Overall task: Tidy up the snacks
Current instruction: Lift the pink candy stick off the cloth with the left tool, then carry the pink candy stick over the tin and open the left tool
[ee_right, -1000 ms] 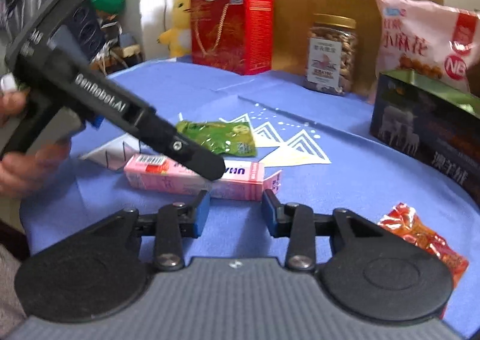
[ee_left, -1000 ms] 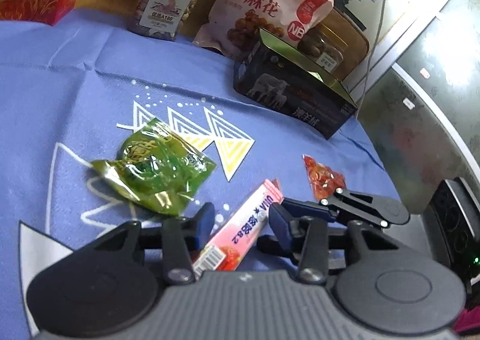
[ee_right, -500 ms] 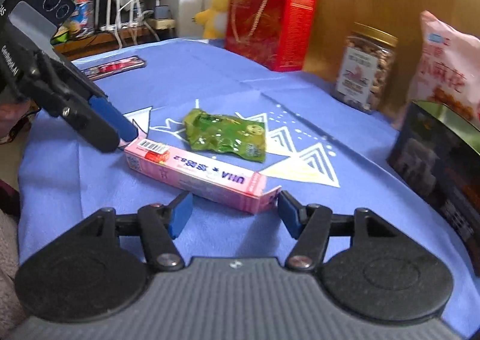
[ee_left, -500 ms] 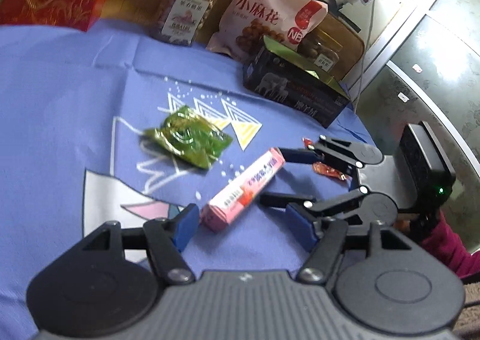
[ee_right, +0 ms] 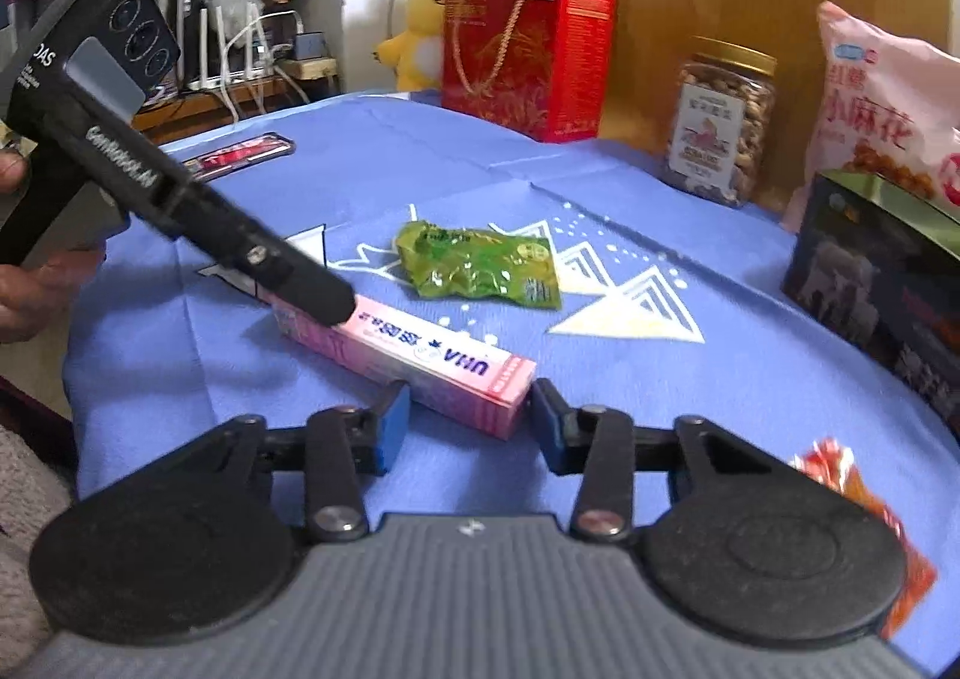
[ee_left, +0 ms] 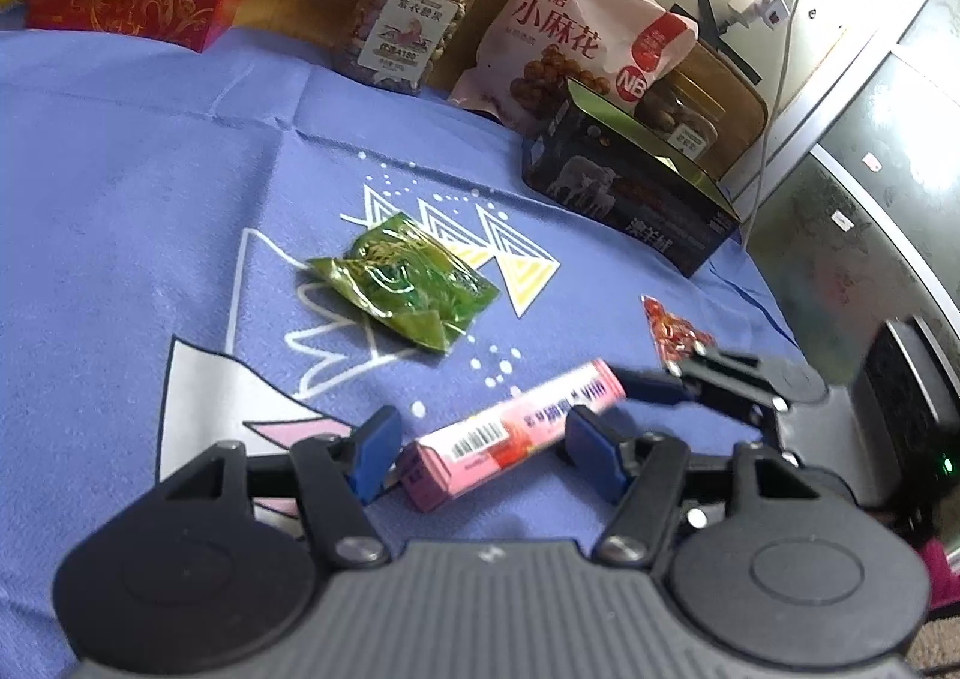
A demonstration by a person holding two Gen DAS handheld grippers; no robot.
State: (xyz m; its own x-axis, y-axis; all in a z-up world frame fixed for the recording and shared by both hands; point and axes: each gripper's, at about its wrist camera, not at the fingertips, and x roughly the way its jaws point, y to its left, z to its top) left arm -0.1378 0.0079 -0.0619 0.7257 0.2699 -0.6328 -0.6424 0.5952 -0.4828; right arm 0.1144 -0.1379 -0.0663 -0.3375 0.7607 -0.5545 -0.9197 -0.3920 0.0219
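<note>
The long pink candy box (ee_left: 516, 433) is seen lying flat on the blue printed cloth (ee_left: 132, 187), with one end between the fingers of each claw. The left gripper (ee_left: 477, 454) is set around the barcode end. Its jaws have just been closing a little, and a gap shows on both sides of the box, so no pressing is seen. The right gripper (ee_right: 471, 424) is set around the opposite end (the end printed "UHA"). Its jaws have just been closing too, and its blue pads (ee_right: 393, 427) are seen just beside the box; whether they press it cannot be told.

Ahead of the left gripper, a green snack packet (ee_left: 405, 283) is noted on the cloth, apart from the box. A small red packet (ee_right: 864, 505) lies beside the right gripper on its right. Further ahead, a dark open carton (ee_left: 624, 187) is seen, with a nut jar (ee_left: 414, 25) and a pink snack bag (ee_left: 576, 37) standing behind it.
</note>
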